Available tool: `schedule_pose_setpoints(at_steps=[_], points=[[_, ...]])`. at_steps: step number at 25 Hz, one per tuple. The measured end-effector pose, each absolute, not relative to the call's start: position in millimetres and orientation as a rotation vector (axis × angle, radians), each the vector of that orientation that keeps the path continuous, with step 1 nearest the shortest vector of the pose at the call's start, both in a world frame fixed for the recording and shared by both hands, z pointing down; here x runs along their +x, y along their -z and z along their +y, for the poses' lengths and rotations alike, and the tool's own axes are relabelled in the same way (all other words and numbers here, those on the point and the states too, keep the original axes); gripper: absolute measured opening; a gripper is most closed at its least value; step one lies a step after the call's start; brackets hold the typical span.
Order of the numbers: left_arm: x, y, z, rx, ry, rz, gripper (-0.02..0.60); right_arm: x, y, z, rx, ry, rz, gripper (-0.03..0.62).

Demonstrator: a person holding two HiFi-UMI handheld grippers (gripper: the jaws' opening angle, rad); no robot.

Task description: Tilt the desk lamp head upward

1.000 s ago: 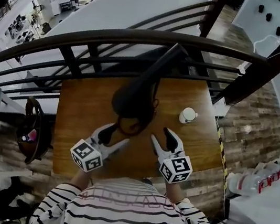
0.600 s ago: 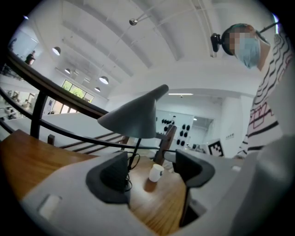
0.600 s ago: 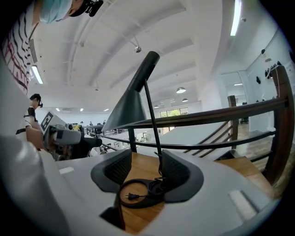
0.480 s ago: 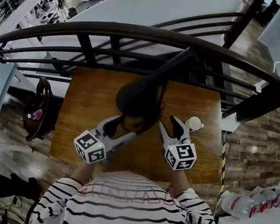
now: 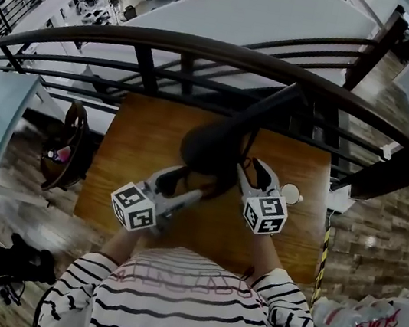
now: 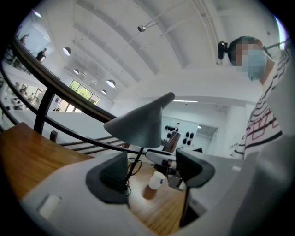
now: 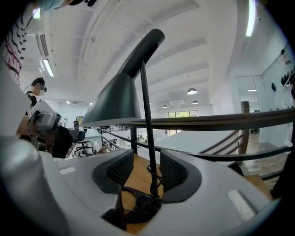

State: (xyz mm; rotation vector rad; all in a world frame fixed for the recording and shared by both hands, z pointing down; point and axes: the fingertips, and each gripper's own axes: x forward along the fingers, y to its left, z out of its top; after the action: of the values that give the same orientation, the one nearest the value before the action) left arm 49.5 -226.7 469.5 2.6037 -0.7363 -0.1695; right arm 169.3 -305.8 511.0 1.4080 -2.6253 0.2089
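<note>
The dark desk lamp stands on the wooden table (image 5: pixel 135 139). Its cone head (image 5: pixel 211 146) points down, and its thin stem (image 7: pixel 146 133) rises from a round base (image 7: pixel 138 206). My right gripper (image 5: pixel 252 172) is at the lamp's right side. Its jaws have just been closing, and the stem stands in the gap (image 7: pixel 147 171) near the right pad with no contact showing. My left gripper (image 5: pixel 184 185) sits low at the lamp's left, under the head (image 6: pixel 138 124). Its jaws (image 6: pixel 152 173) have opened a little wider and hold nothing.
A white cup (image 5: pixel 289 193) stands on the table right of my right gripper, and it also shows as the cup (image 6: pixel 156 180) in the left gripper view. A dark curved railing (image 5: pixel 208 47) runs along the table's far edge. A cable coils at the lamp base.
My right gripper has moved left, away from the cup and up to the lamp stem, with its jaws narrower. My left gripper has edged closer under the lamp head.
</note>
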Motion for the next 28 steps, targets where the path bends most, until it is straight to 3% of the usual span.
schedule_pose_setpoints(at_steps=[9, 15, 28], points=[[50, -460, -237, 2.561, 0.259, -0.709, 0.322, 164, -510, -333, 1.348, -0.140, -2.628, 0.145], [48, -456, -241, 2.551, 0.276, -0.718, 0.322, 158, -506, -339, 1.310, -0.104, -2.651, 0.049], [51, -453, -247, 2.491, 0.336, -0.695, 0.322, 158, -508, -341, 1.291, -0.107, -2.689, 0.046]])
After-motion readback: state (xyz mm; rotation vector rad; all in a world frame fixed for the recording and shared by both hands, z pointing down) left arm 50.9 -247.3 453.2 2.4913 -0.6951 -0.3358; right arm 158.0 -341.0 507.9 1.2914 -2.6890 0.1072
